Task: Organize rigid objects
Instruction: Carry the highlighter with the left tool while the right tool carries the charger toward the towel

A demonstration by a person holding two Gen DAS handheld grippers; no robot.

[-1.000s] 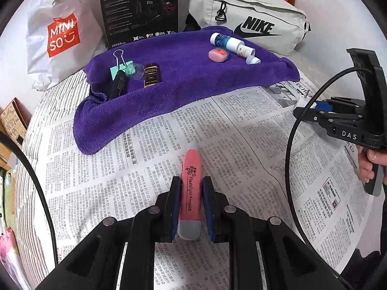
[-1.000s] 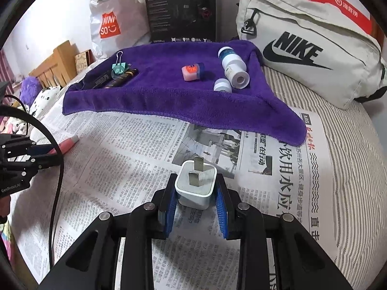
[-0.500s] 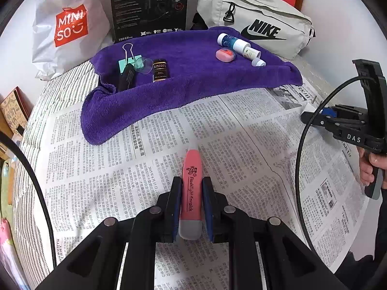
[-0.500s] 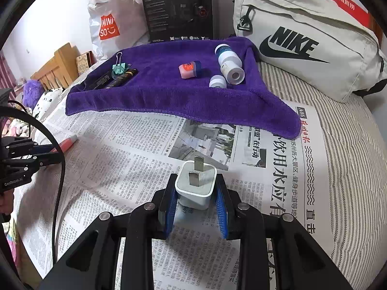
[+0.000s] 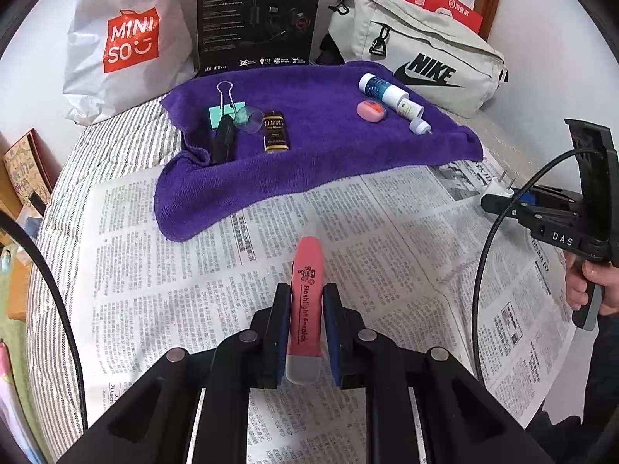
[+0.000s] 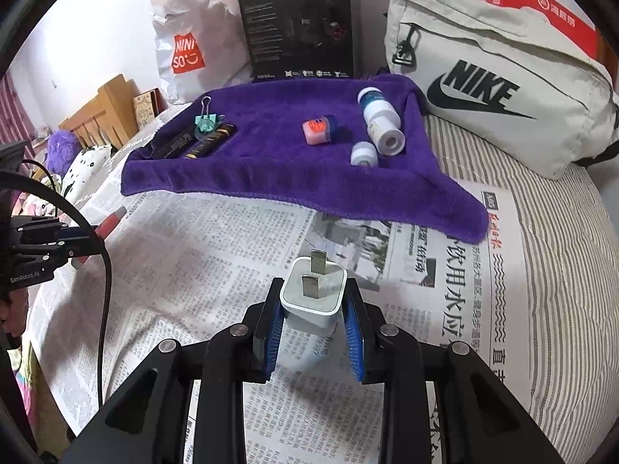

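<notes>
My left gripper (image 5: 305, 301) is shut on a pink tube (image 5: 307, 270) with a grey cap, held above the newspaper. My right gripper (image 6: 312, 297) is shut on a white plug adapter (image 6: 313, 301), prongs pointing forward. A purple towel (image 5: 321, 154) lies beyond both. On it are a teal binder clip (image 5: 222, 112), two dark tubes (image 5: 275, 135), a pink and blue eraser (image 5: 371, 110), a white bottle (image 5: 387, 92) and a small white cap (image 5: 419, 125). The right gripper shows at the right of the left wrist view (image 5: 499, 199); the left gripper shows at the left of the right wrist view (image 6: 83, 239).
Newspaper (image 5: 232, 270) covers a striped bed. Behind the towel stand a white Miniso bag (image 5: 123, 42), a black headset box (image 5: 257, 15) and a grey Nike bag (image 5: 421, 65). A wooden bed frame (image 6: 104, 116) is at the left.
Both grippers have drawn back from the towel and lifted a little, each keeping its object. The things on the towel have not moved.
</notes>
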